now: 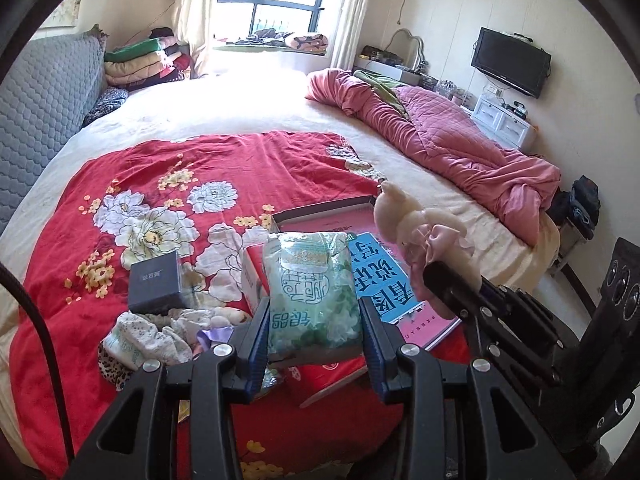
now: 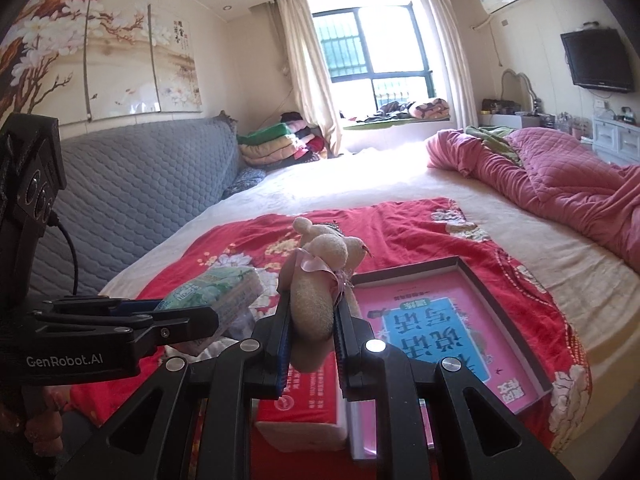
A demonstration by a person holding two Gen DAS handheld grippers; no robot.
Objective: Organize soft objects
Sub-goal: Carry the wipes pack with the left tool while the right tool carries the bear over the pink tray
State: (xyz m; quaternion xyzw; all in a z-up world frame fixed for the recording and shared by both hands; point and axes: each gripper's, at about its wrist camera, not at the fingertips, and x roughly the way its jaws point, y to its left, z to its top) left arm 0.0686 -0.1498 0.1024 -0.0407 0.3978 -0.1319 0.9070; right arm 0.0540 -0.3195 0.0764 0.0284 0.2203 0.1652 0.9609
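With my left tongs (image 1: 314, 320) clamped on the green tissue pack (image 1: 310, 292) and my right tongs (image 2: 312, 332) clenched around the plush toy (image 2: 320, 280), both above the red bedspread (image 1: 160, 168), I'd carry them level toward twelve o'clock, clear of the open book box (image 2: 460, 264).

Two gripper-mounted fisheye views over one bed

We look down steeply from the left wrist onto the red floral blanket (image 1: 160, 184), and more levelly from the right wrist toward the window (image 2: 376, 60); both share the blanket, pink quilt (image 1: 452, 136) and window.
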